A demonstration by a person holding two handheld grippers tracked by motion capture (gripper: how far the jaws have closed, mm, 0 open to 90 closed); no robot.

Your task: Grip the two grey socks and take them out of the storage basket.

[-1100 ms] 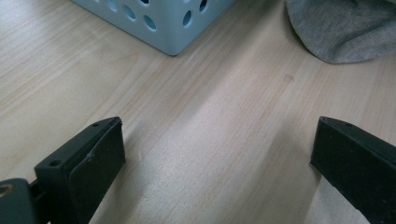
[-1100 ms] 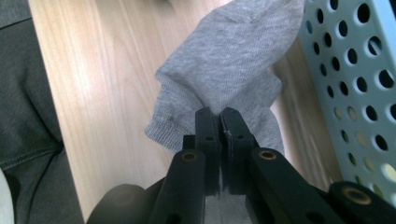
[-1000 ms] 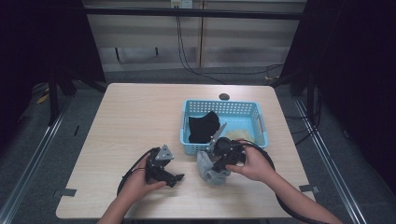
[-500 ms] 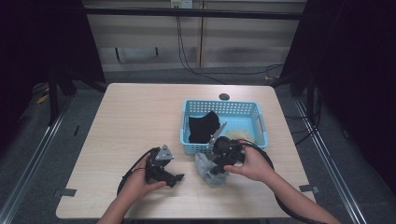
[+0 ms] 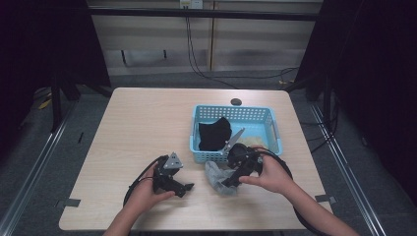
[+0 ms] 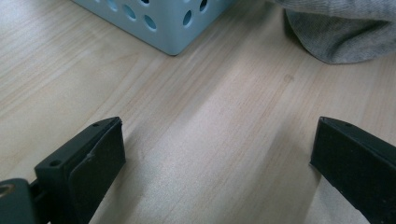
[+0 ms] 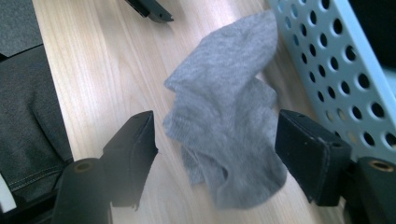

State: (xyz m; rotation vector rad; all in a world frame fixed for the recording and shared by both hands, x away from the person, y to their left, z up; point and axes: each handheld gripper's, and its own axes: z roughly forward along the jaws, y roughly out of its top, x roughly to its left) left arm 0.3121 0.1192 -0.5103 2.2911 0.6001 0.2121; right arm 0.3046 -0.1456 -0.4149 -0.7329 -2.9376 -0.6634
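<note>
A grey sock (image 7: 229, 126) was seen lying crumpled on the tabletop (image 5: 137, 128), just beside the front wall of the blue basket (image 5: 273, 125). The jaws of the right hand-held gripper (image 7: 217, 149) had just been opening and stood apart on either side of the sock, no longer pressed on it. The left hand-held gripper (image 6: 217, 154) was held with jaws apart over bare wood. A black garment (image 5: 214, 133) was still in the basket, so emptying was judged partly done.
</note>
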